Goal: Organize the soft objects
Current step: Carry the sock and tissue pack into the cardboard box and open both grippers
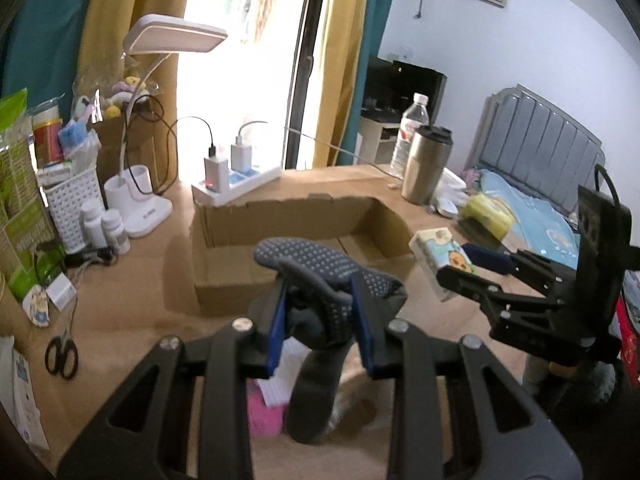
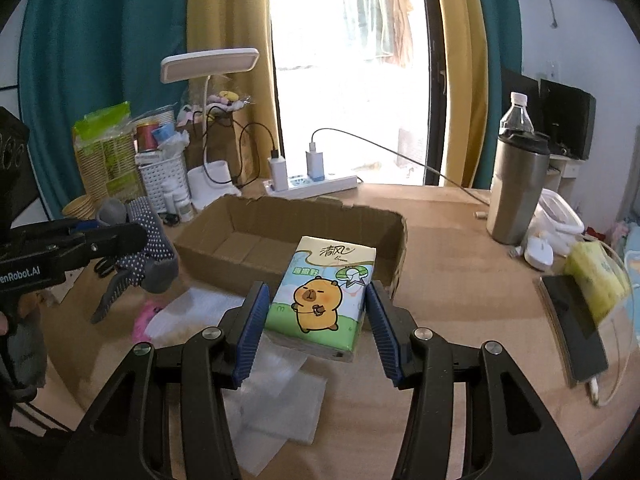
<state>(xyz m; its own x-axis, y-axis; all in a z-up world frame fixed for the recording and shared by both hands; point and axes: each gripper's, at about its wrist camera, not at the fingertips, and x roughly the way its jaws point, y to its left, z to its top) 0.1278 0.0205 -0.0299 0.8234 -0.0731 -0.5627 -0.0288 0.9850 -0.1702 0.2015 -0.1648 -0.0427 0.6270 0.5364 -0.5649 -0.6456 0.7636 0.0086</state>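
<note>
Grey sock [image 1: 320, 280] half-hidden between left tongs [image 1: 322, 320]

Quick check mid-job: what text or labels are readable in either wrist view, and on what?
"清风" on the tissue pack in the right gripper.
"enRobot.AI", cut off at the frame edge, on the left gripper.
Green characters on the pack, water bottle label, green packet: too blurred.

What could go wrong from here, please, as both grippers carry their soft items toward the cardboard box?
The grey dotted sock hangs loosely from the left gripper; its dangling end may snag the cardboard box rim. The right gripper pinches the tissue pack only near its lower end, so it might tip or slip. The grippers are close together and could collide over the box.
</note>
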